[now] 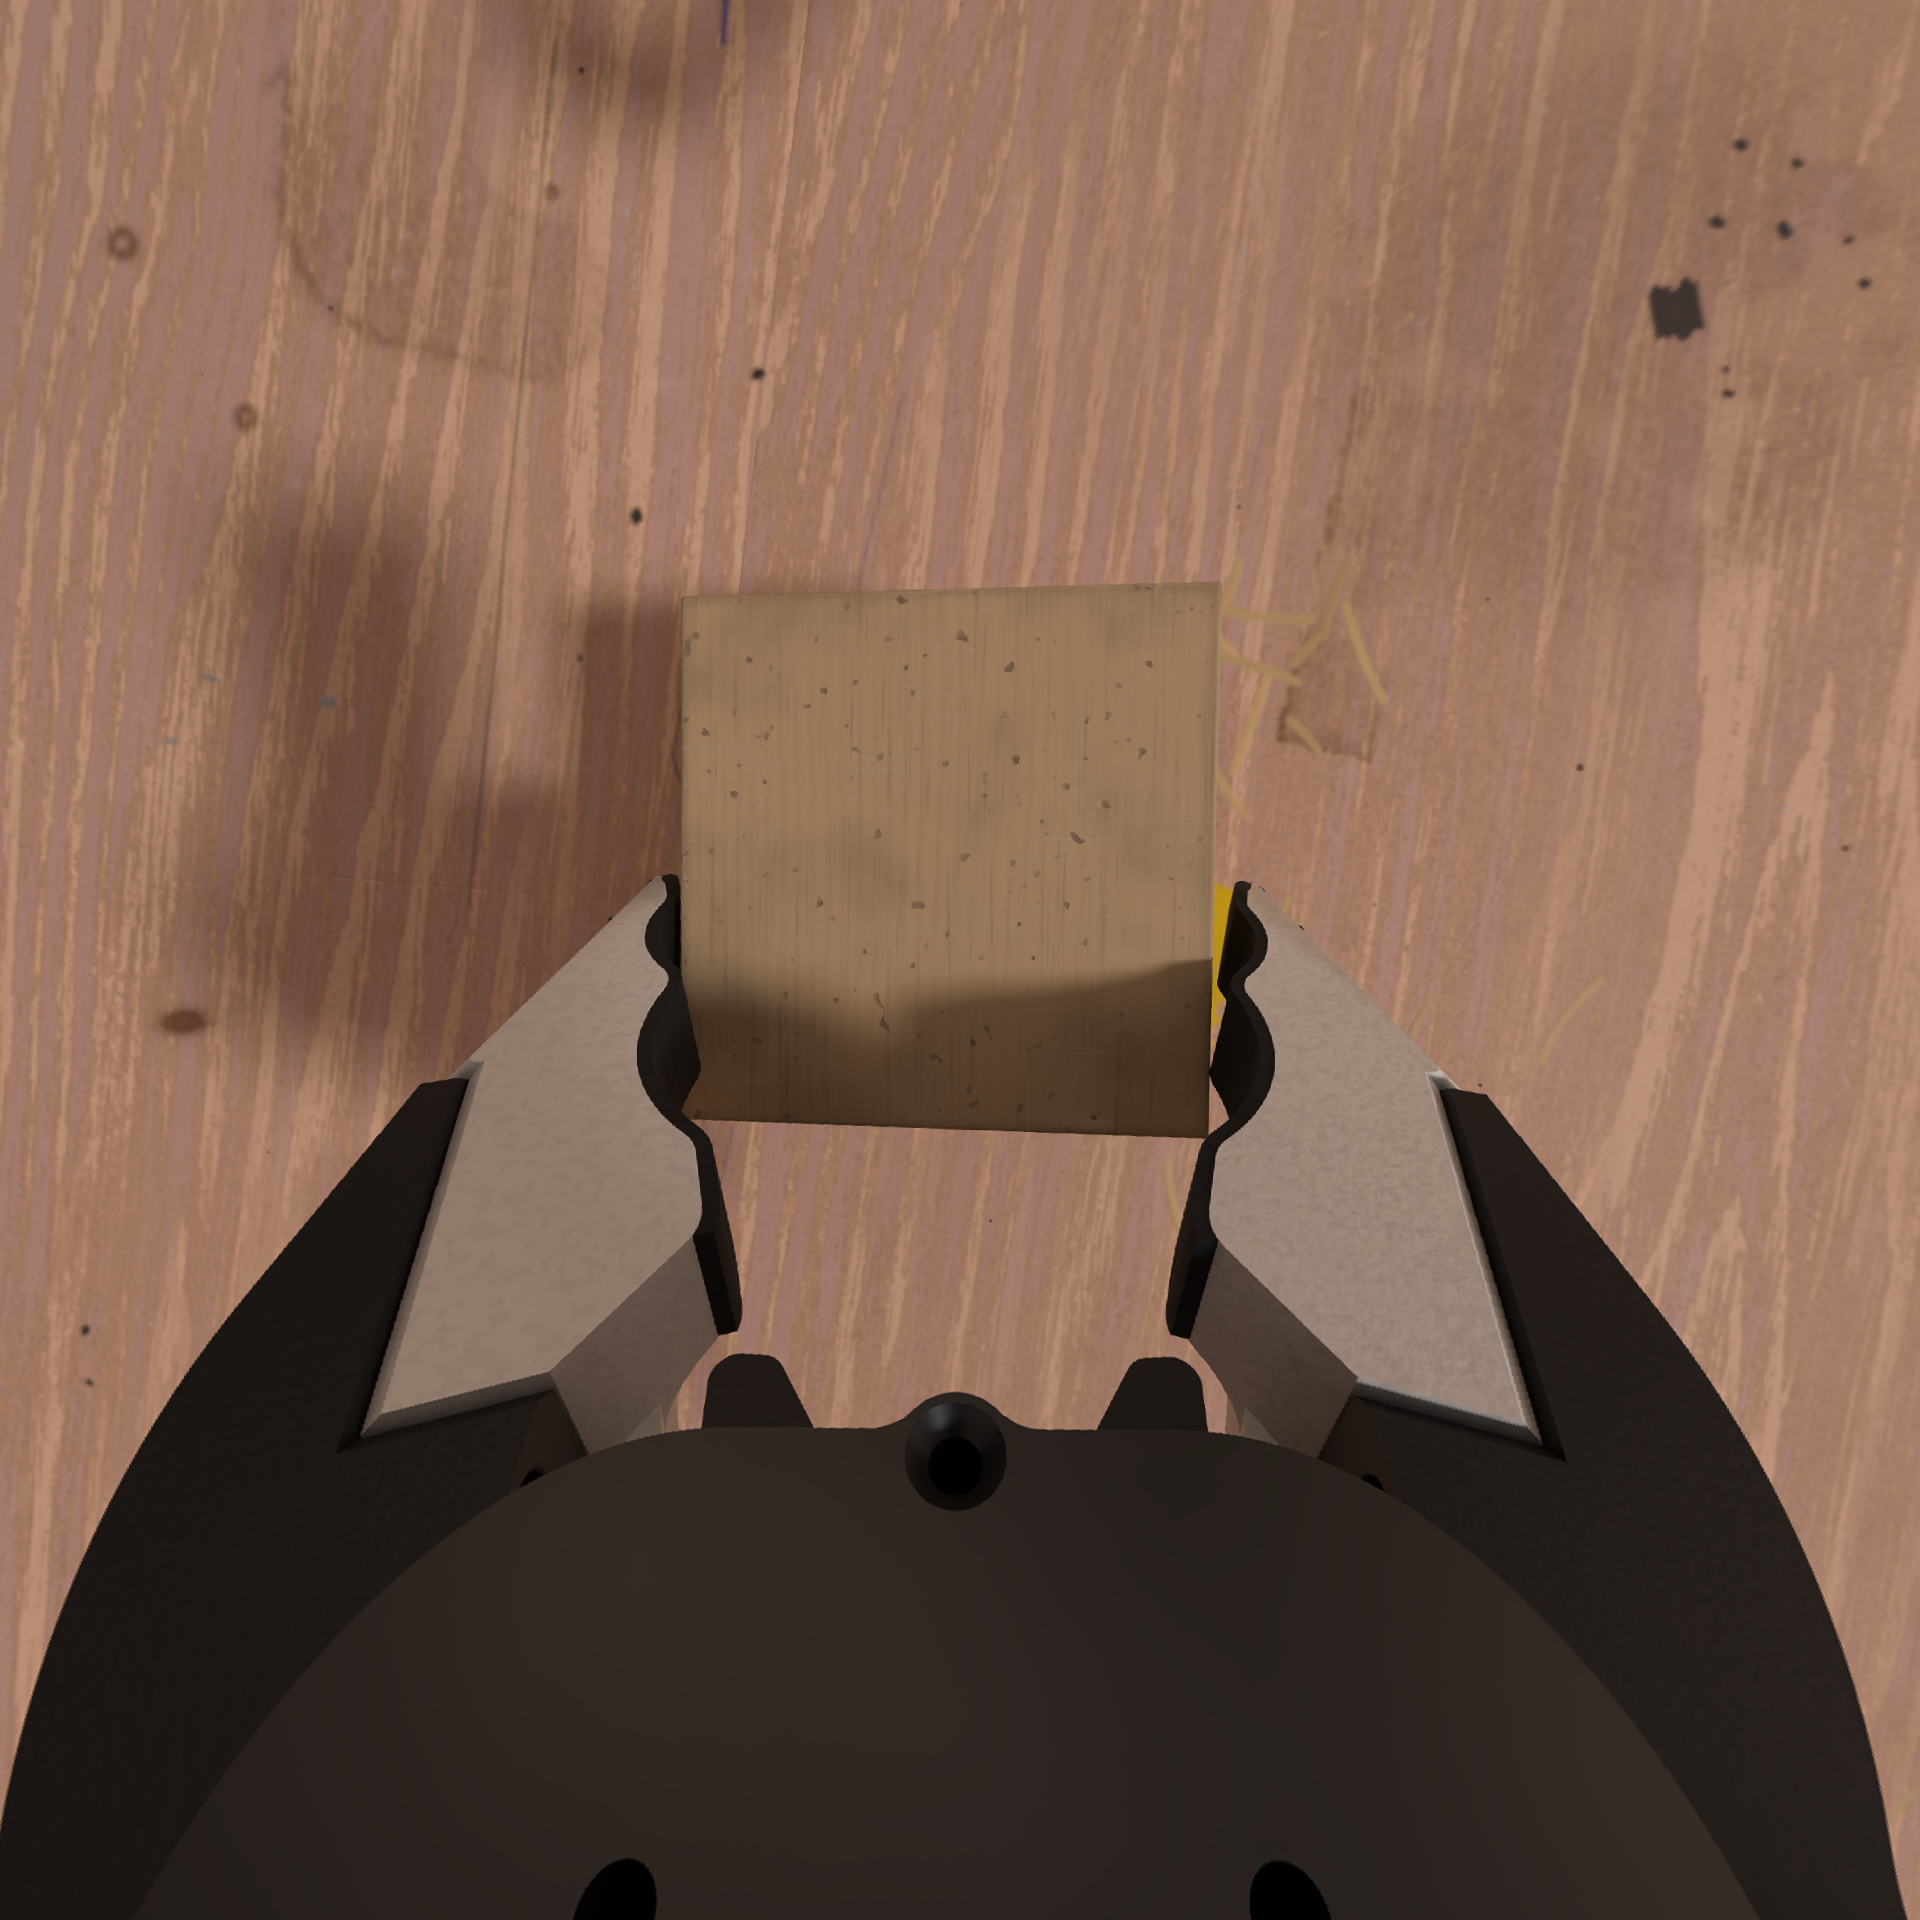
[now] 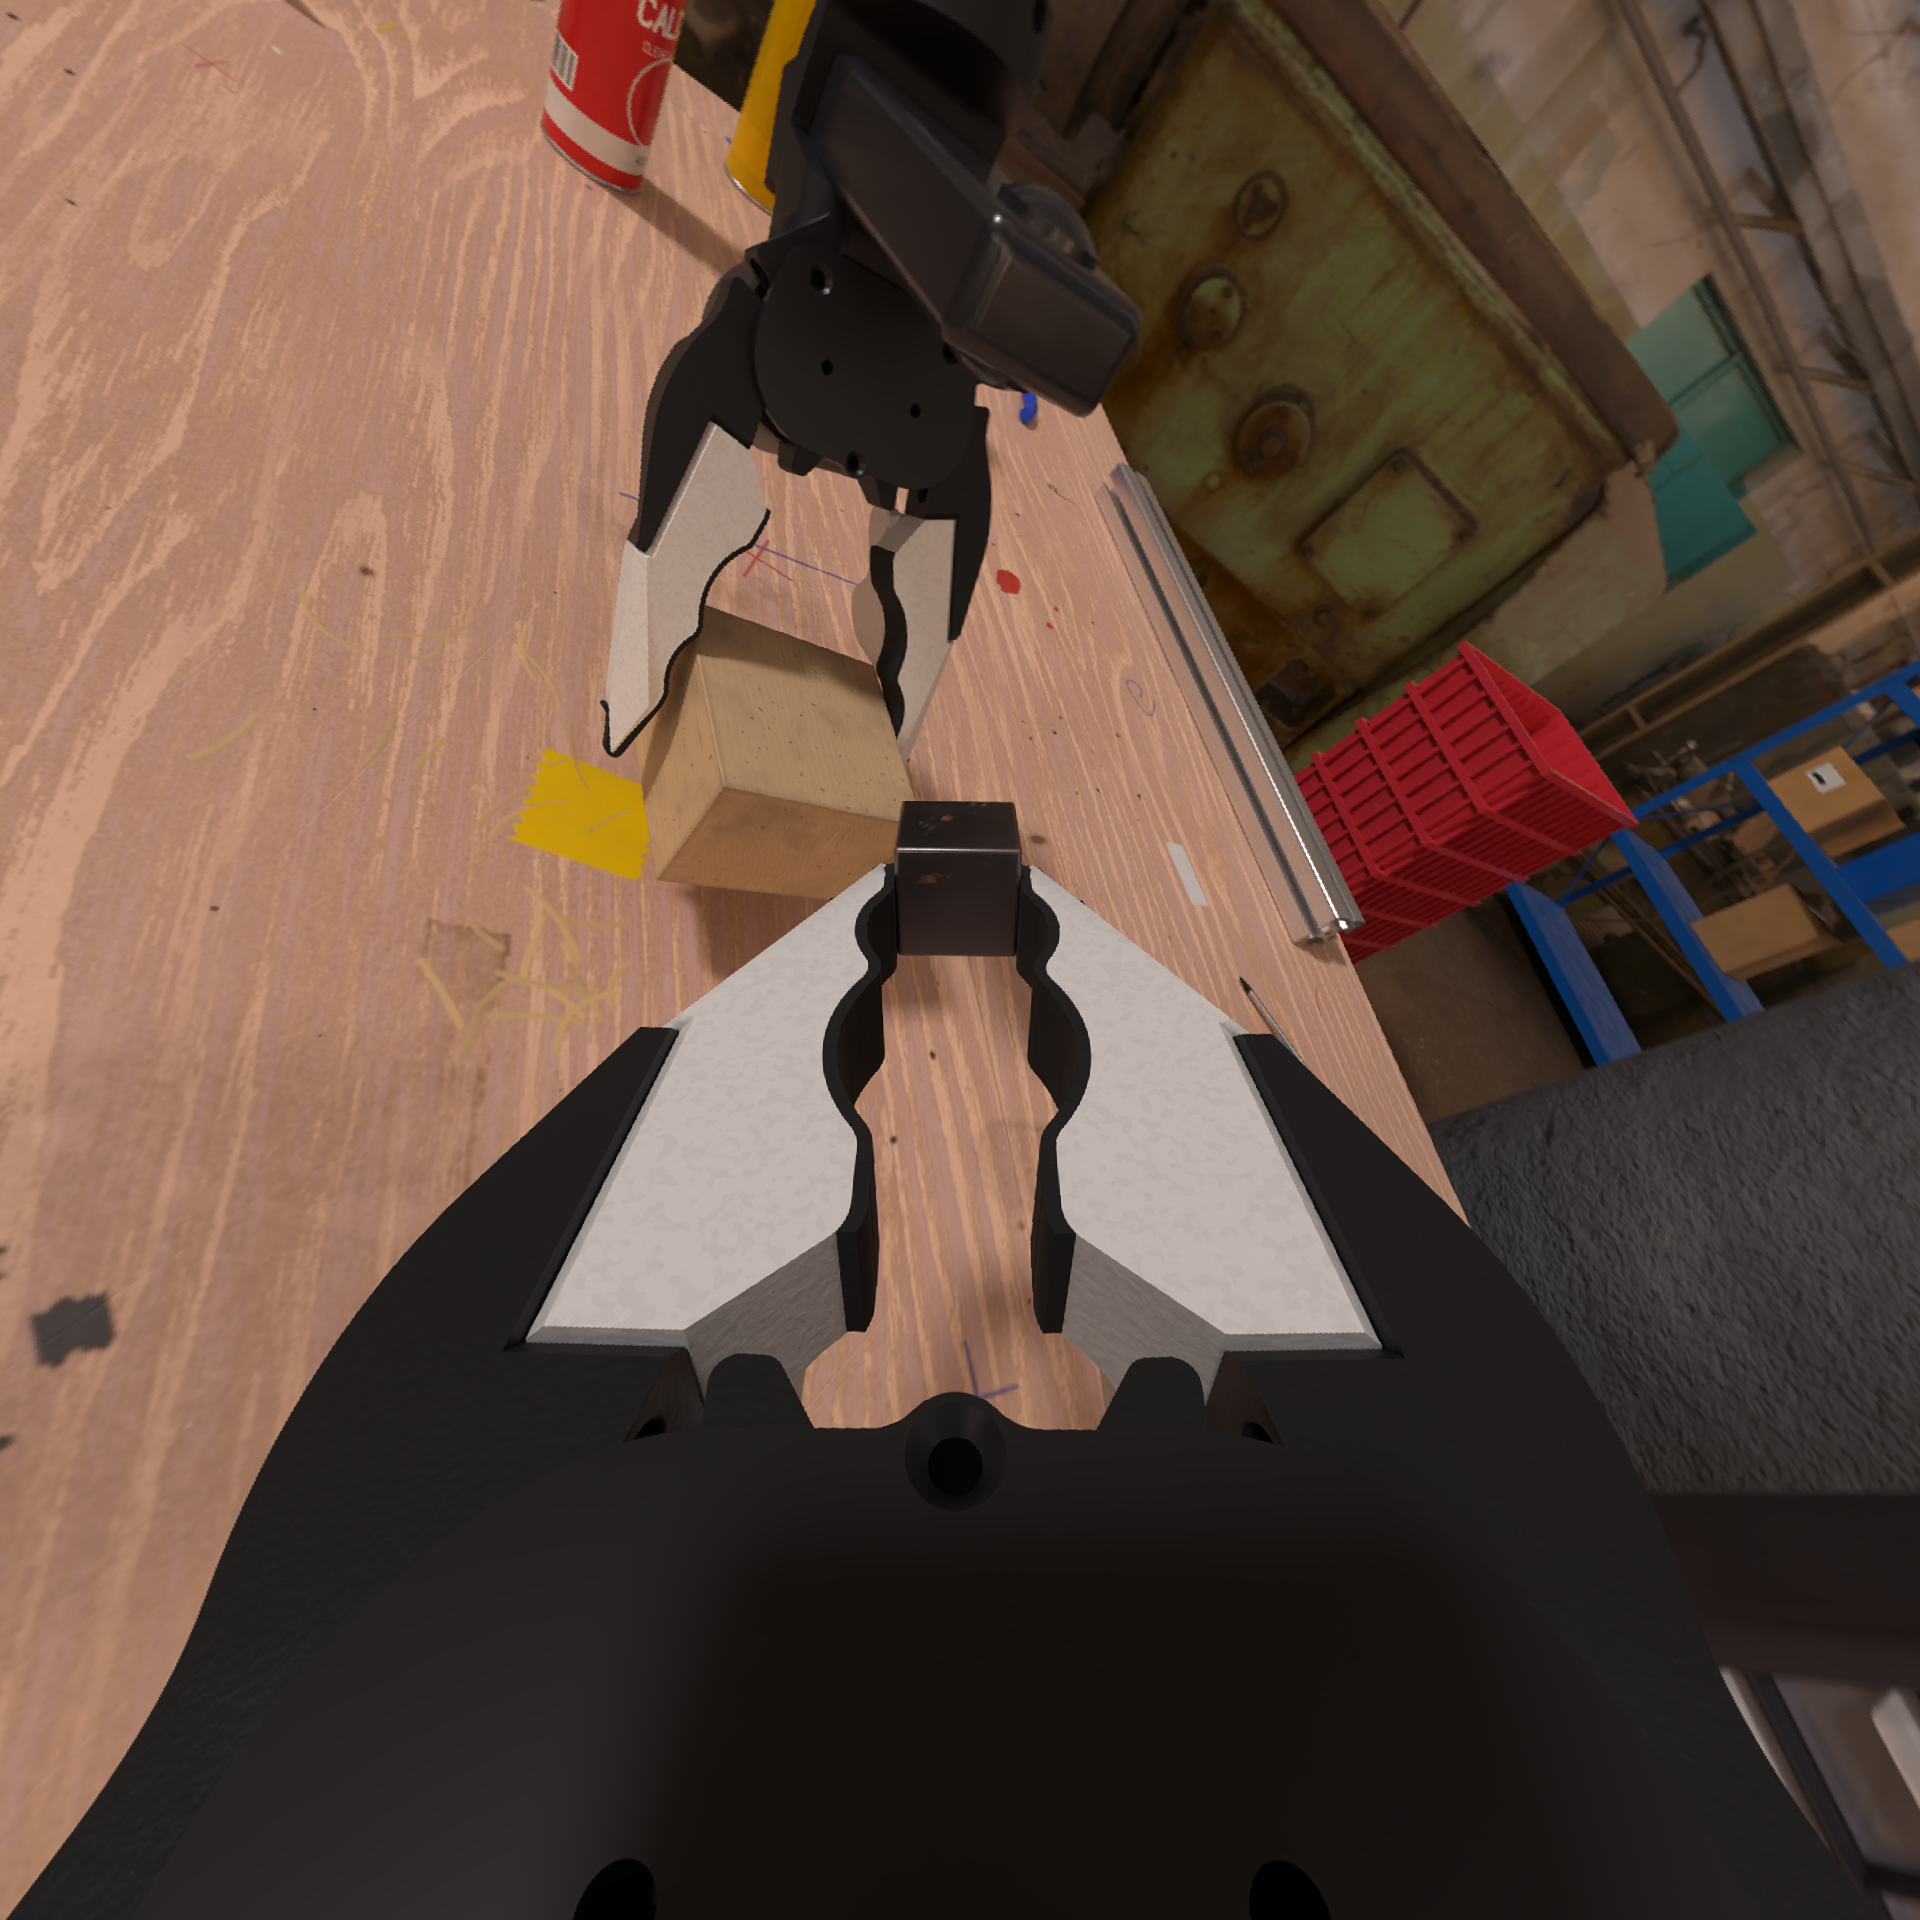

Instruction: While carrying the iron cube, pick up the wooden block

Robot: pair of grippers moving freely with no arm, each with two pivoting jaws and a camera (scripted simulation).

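Right tool [image 2: 956, 883] clenches the iron cube [image 2: 956, 878]; left tool [image 1: 948, 904] straddles the wooden block [image 1: 948, 857], contact unclear, block square-on, flat on tabletop [image 1: 312, 623].

Left gripper [image 1: 948, 997] jaws spread wide; right gripper [image 2: 956, 883] jaws pinched close.

Your tabletop [image 2: 260, 436]: scuffed plywood | wooden block [image 2: 774, 790] sits mid-scene, touching a yellow paint patch [image 2: 582, 816] on its left | red can [image 2: 603, 94] at far end | metal rail [image 2: 1226, 707] along right edge
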